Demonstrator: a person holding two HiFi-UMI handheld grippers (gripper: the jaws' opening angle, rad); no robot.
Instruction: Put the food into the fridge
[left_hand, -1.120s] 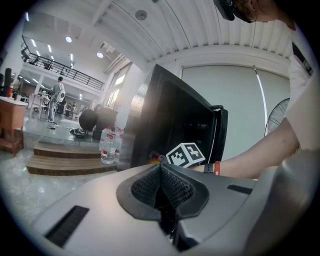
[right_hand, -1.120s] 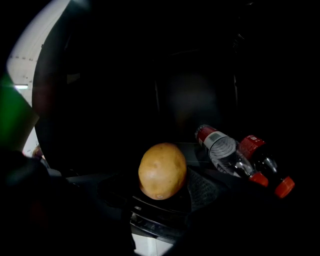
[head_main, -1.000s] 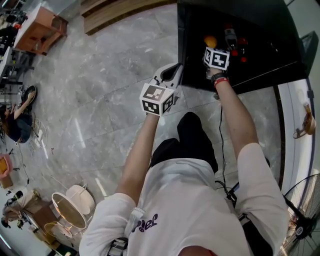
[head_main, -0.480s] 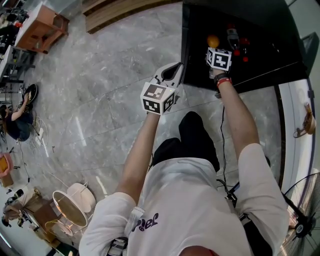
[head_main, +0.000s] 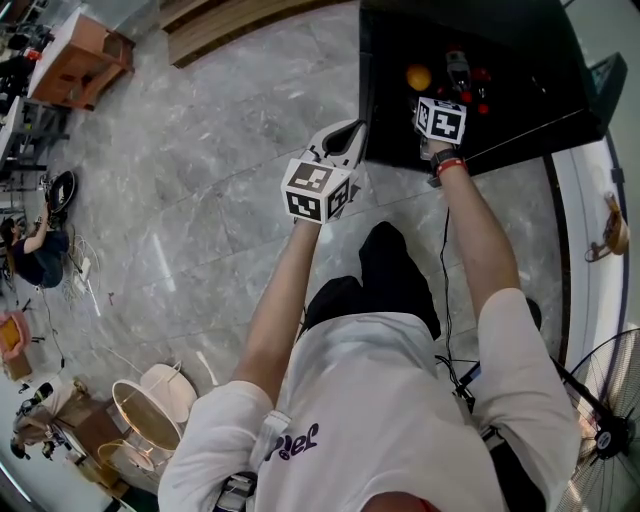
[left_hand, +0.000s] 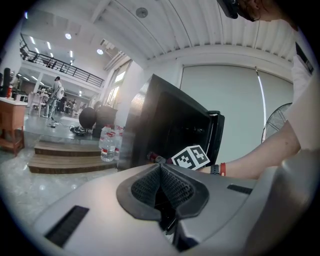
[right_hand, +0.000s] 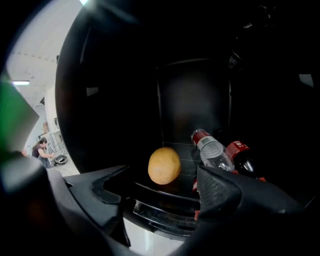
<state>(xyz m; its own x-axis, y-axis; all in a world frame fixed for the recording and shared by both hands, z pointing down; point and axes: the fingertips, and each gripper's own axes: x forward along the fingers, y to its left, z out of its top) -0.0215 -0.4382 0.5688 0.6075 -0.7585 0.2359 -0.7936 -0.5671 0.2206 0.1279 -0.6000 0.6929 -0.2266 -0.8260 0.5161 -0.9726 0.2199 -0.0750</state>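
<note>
A yellow-brown potato (right_hand: 164, 165) lies on a shelf inside the open black fridge (head_main: 520, 100), apart from my right gripper. Just before it my right gripper (right_hand: 162, 192) stands open; its jaws have just been opening and nothing is between them. In the head view the potato (head_main: 418, 77) shows beyond the right gripper (head_main: 438, 100) and its marker cube. My left gripper (head_main: 343, 143) is shut and empty, held by the fridge's left edge. In the left gripper view its pads (left_hand: 161, 172) meet, with the fridge (left_hand: 165, 125) ahead.
A clear water bottle (right_hand: 212, 148) and a dark red-labelled bottle (right_hand: 241, 155) lie on the shelf right of the potato. Wooden steps (head_main: 240, 25) run at the back left, with water bottles (left_hand: 106, 145) on them. A fan (head_main: 600, 420) stands at the lower right.
My right gripper has drawn back a little from the potato, which stays on the shelf. The left gripper has risen slightly and stays shut.
</note>
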